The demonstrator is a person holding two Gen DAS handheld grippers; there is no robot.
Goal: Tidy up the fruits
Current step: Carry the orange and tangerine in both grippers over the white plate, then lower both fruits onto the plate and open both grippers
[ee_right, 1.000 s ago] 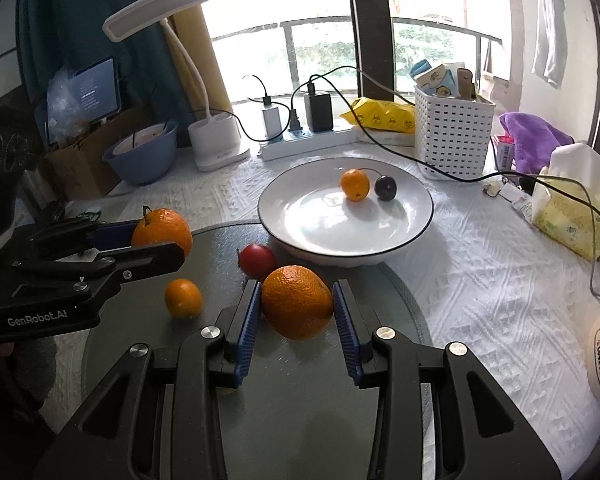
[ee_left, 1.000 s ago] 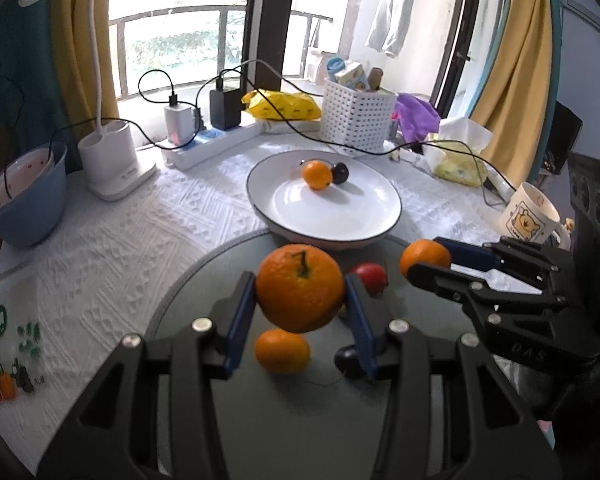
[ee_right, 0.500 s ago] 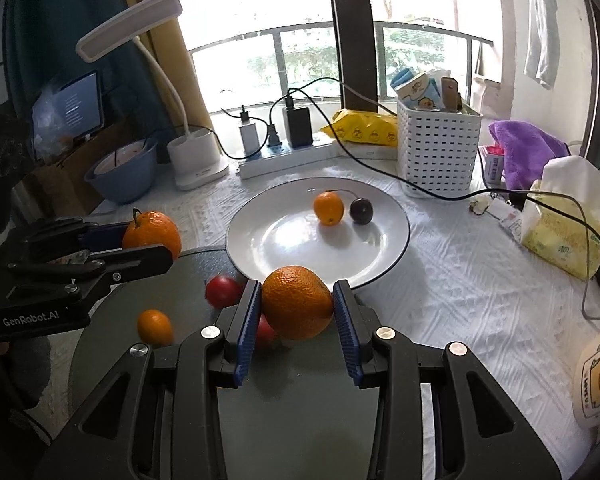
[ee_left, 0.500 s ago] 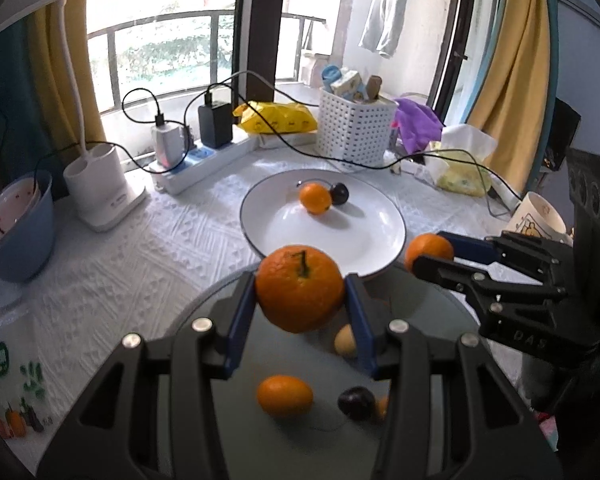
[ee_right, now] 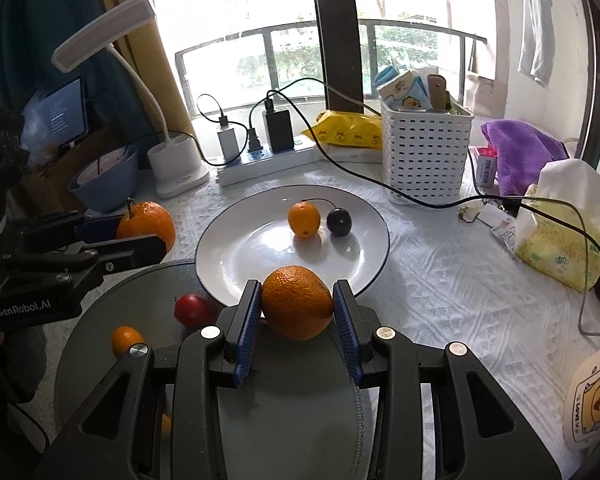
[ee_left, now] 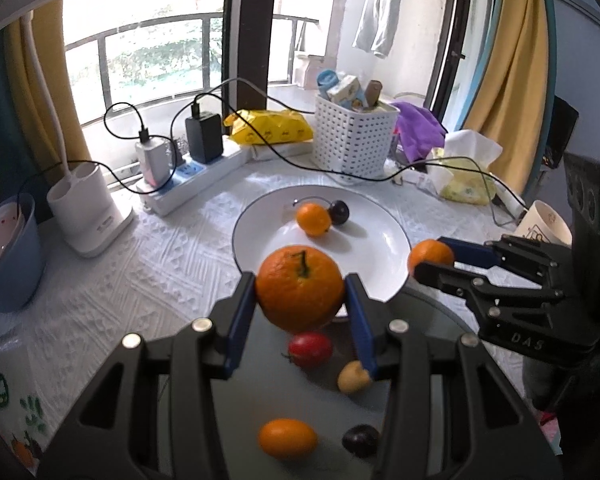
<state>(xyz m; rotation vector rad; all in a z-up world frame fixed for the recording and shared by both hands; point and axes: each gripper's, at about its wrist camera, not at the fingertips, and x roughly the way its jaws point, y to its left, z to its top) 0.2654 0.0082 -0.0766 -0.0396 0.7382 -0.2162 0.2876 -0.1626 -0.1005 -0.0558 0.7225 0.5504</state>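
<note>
White embossed tablecloth (ee_right: 440, 280) by a window, bearing white plate (ee_right: 236, 256) and grey round tray (ee_left: 284, 392). Left gripper (ee_left: 300, 292) clamped on stemmed orange (ee_left: 300, 286); right gripper (ee_right: 296, 302) clamped on second orange (ee_right: 296, 300).

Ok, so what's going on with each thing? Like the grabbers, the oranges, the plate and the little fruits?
left gripper: shut on stemmed orange
right gripper: shut on stemless orange
white plate: holds a small orange and a dark plum
grey round board: red fruit, small yellow fruit, oval orange, dark fruit lie loose on it
</note>
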